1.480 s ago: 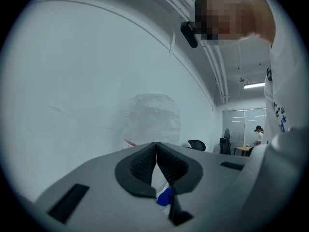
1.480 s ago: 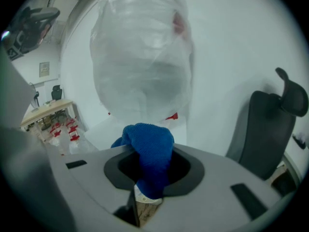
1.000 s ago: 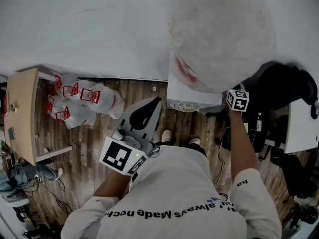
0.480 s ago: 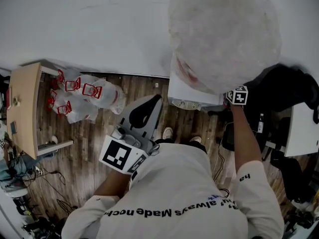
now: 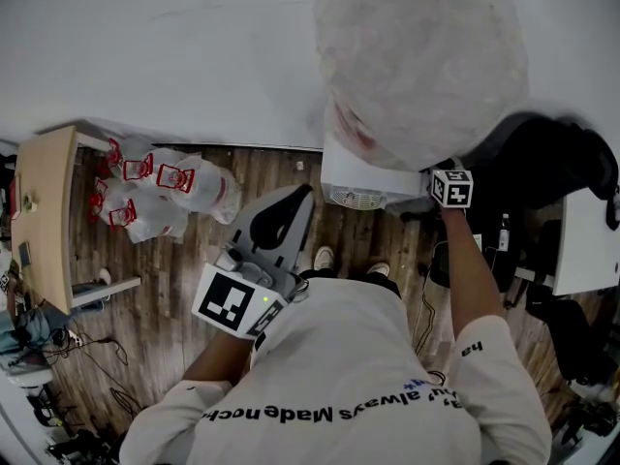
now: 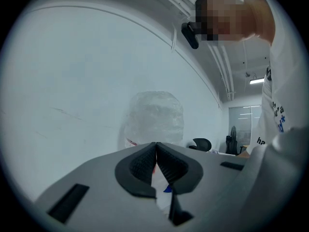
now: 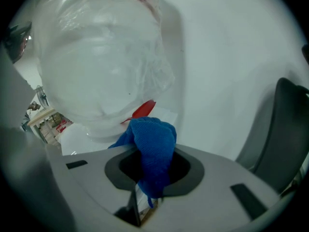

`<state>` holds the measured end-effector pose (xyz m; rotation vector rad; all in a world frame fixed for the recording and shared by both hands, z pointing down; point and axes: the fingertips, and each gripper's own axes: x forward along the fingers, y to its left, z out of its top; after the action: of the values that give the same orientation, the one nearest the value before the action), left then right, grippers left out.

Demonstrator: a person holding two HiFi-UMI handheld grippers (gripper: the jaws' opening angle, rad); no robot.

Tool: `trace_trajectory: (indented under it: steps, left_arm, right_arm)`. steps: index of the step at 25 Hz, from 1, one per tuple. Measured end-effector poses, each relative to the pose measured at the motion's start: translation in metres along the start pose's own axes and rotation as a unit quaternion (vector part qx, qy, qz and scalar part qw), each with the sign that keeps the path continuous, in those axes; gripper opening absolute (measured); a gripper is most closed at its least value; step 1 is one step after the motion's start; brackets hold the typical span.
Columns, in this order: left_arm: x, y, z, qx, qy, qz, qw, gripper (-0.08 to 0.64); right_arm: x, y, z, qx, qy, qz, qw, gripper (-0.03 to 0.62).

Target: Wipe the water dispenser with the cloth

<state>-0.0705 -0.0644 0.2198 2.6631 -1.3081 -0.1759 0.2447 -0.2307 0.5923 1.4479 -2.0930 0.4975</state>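
Observation:
The water dispenser [image 5: 363,177] is a white cabinet against the wall, and its big bottle [image 5: 417,66] is wrapped in clear plastic. My right gripper [image 7: 152,170] is shut on a blue cloth [image 7: 153,146], which bunches up between the jaws right at the bottle's base [image 7: 96,57] and the white dispenser top [image 7: 79,138]. In the head view only its marker cube [image 5: 451,188] shows, at the dispenser's right front corner. My left gripper [image 5: 302,197] hangs in front of my chest, left of the dispenser and apart from it. Its jaws [image 6: 155,148] are shut with nothing between them.
Plastic bags with red print [image 5: 160,197] lie on the wooden floor at the left, beside a light wooden table [image 5: 44,221]. A black office chair [image 5: 552,168] and a white table [image 5: 586,245] stand right of the dispenser. The white wall [image 5: 194,56] runs behind it.
The right gripper's cube has slid a little left along the dispenser's right front corner. The left gripper has stayed where it was.

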Motion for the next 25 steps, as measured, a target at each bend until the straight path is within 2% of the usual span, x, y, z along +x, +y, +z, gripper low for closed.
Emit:
trace_trajectory:
  steps: [25]
  left_arm:
    - [-0.015,-0.021,-0.005,-0.004,-0.001,-0.034,0.9994,0.020]
  right_arm:
    - [-0.068,0.041,-0.060,0.011,-0.006,-0.018,1.000,0.083]
